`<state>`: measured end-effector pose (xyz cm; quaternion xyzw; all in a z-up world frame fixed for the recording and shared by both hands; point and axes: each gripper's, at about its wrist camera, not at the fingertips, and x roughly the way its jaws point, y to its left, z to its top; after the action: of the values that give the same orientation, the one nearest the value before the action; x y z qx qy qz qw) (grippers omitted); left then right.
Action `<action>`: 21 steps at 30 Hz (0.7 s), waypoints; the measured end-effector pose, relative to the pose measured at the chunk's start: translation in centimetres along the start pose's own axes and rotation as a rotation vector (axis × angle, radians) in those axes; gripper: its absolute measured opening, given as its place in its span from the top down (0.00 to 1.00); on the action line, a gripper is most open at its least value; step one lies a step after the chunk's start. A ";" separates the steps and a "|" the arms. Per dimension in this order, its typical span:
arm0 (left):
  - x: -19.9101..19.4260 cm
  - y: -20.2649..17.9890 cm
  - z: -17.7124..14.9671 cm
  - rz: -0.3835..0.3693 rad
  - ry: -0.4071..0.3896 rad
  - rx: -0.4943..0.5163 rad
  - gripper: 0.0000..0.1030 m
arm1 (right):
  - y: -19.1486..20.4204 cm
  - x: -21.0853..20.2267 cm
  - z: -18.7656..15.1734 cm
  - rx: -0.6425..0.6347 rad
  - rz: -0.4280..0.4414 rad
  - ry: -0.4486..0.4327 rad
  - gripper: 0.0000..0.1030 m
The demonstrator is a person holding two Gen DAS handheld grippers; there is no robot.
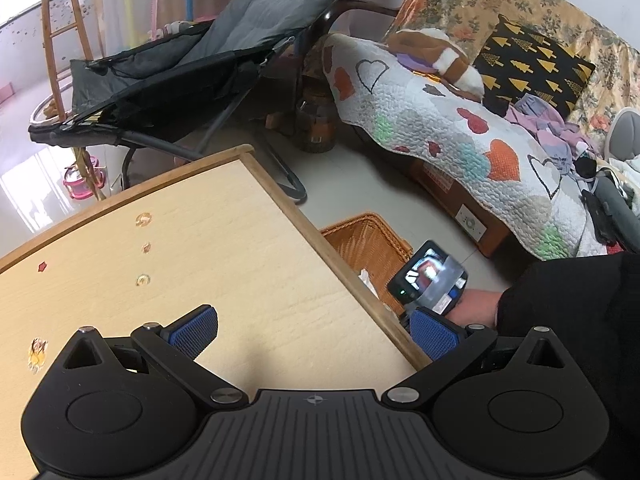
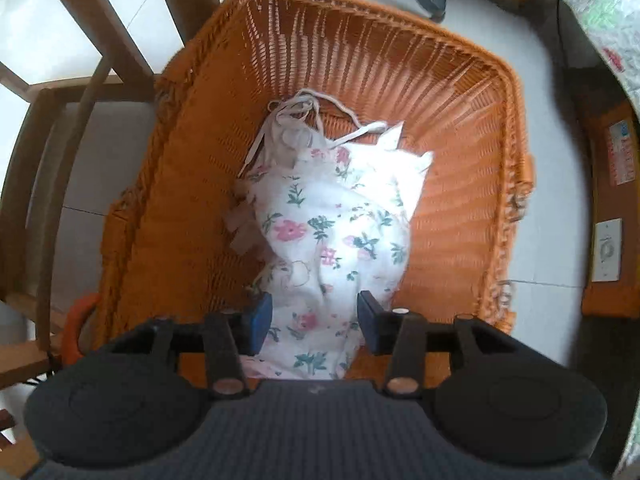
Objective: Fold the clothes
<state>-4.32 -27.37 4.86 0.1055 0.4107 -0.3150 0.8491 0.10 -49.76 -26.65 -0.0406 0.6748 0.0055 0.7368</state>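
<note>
Down inside the orange wicker basket [image 2: 460, 128], the right tongs [image 2: 314, 316] stand parted, one blue pad on either side of a bunched white floral garment [image 2: 336, 232]; whether the pads press the cloth cannot be told. White straps trail from the garment's far end across the basket floor. Above the pale wooden desk [image 1: 224, 240], the left tongs [image 1: 314, 330] gape wide and hold nothing. Beyond the desk's edge sits the same basket [image 1: 370, 238] on the floor, near a bed with a heart-patterned quilt [image 1: 440, 128].
</note>
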 end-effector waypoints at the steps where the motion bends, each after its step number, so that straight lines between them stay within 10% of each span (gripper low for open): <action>1: 0.2 0.0 0.1 -0.002 0.001 0.003 0.00 | 0.1 0.6 0.1 -0.005 -0.002 0.006 0.55; 21: 4.0 0.5 -0.1 -0.016 0.043 0.029 0.00 | 2.4 6.9 1.5 -0.218 -0.078 0.074 0.55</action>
<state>-2.15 -28.73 1.71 0.1215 0.4251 -0.3254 0.8359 2.08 -47.56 -33.47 -0.1467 0.6947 0.0488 0.7024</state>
